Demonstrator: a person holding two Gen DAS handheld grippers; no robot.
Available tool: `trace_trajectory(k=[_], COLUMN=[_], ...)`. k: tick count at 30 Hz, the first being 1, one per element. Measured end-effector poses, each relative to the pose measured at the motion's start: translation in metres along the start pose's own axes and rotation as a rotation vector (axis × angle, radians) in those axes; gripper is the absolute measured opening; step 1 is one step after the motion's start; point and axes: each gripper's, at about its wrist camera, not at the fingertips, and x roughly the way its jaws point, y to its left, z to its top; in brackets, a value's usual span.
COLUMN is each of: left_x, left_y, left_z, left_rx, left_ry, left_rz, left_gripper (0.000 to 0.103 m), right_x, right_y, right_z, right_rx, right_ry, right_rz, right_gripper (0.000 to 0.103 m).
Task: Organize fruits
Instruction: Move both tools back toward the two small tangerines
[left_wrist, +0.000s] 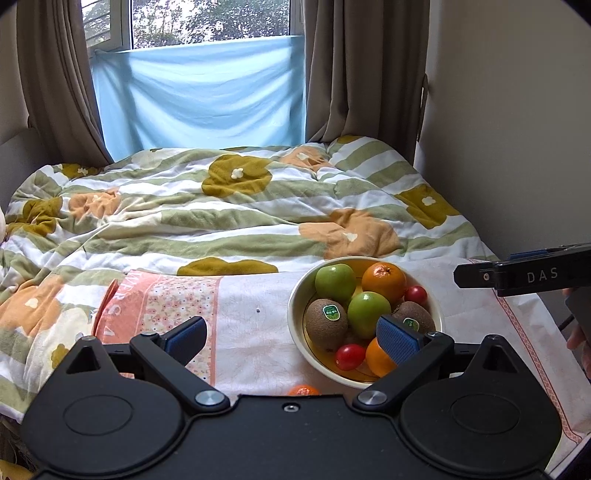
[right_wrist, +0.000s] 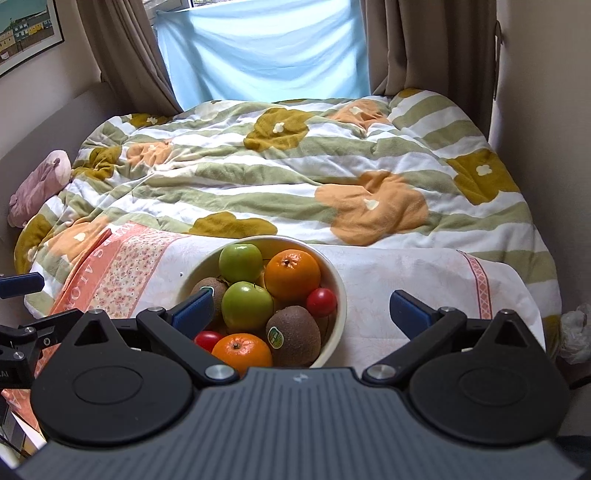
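Observation:
A cream bowl (left_wrist: 295, 302) (right_wrist: 341, 295) sits on a white and pink cloth (left_wrist: 251, 317) (right_wrist: 388, 280) on the bed. It holds two green apples (left_wrist: 335, 281) (right_wrist: 240, 263), oranges (left_wrist: 383, 281) (right_wrist: 291, 275), kiwis with stickers (left_wrist: 327, 323) (right_wrist: 293, 334) and red tomatoes (left_wrist: 349, 356) (right_wrist: 321, 301). A small orange (left_wrist: 303, 390) lies on the cloth just in front of the bowl, half hidden by my left gripper's body. My left gripper (left_wrist: 291, 338) is open and empty, left of the bowl. My right gripper (right_wrist: 308, 310) is open and empty above the bowl's near side; it also shows in the left wrist view (left_wrist: 517, 275).
A striped flower quilt (left_wrist: 221, 206) (right_wrist: 295, 166) covers the bed. Brown curtains (left_wrist: 351, 70) and a blue sheet (left_wrist: 207, 96) hang at the window. A pink plush toy (right_wrist: 40, 184) lies at the bed's left edge. A wall (left_wrist: 517, 110) runs along the right.

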Motion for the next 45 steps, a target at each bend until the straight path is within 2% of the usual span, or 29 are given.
trace_trajectory(k=[8, 15, 22, 28, 36, 39, 40, 45], left_x=[-0.015, -0.016, 0.011, 0.050, 0.086, 0.098, 0.101, 0.109], left_y=[0.014, 0.027, 0.026, 0.021, 0.016, 0.014, 0.013, 0.009], left_z=[-0.016, -0.036, -0.054, -0.072, -0.082, -0.084, -0.084, -0.086], left_rx=[0.108, 0.192, 0.292, 0.357, 0.391, 0.398, 0.401, 0.410], left_ry=[0.009, 0.030, 0.057, 0.110, 0.126, 0.144, 0.150, 0.148], left_rz=[-0.015, -0.131, -0.255, -0.291, -0.293, -0.294, -0.294, -0.300], left_gripper=[0.102, 0.102, 0.101, 0.091, 0.085, 0.072, 0.064, 0.060], right_x=[-0.030, -0.042, -0.026, 0.000, 0.022, 0.028, 0.030, 0.037], right_y=[0.023, 0.053, 0.080, 0.089, 0.086, 0.085, 0.085, 0.087], right_z=[-0.030, -0.062, -0.099, -0.123, -0.136, -0.136, -0.135, -0.135], right_rx=[0.095, 0.155, 0.190, 0.247, 0.305, 0.321, 0.328, 0.328], right_ry=[0.000, 0.023, 0.076, 0.099, 0.075, 0.076, 0.077, 0.080], right_rz=[-0.082, -0.144, -0.204, -0.194, -0.169, -0.163, -0.158, -0.141], right_gripper=[0.103, 0.103, 0.103, 0.103, 0.103, 0.103, 0.103, 0.099])
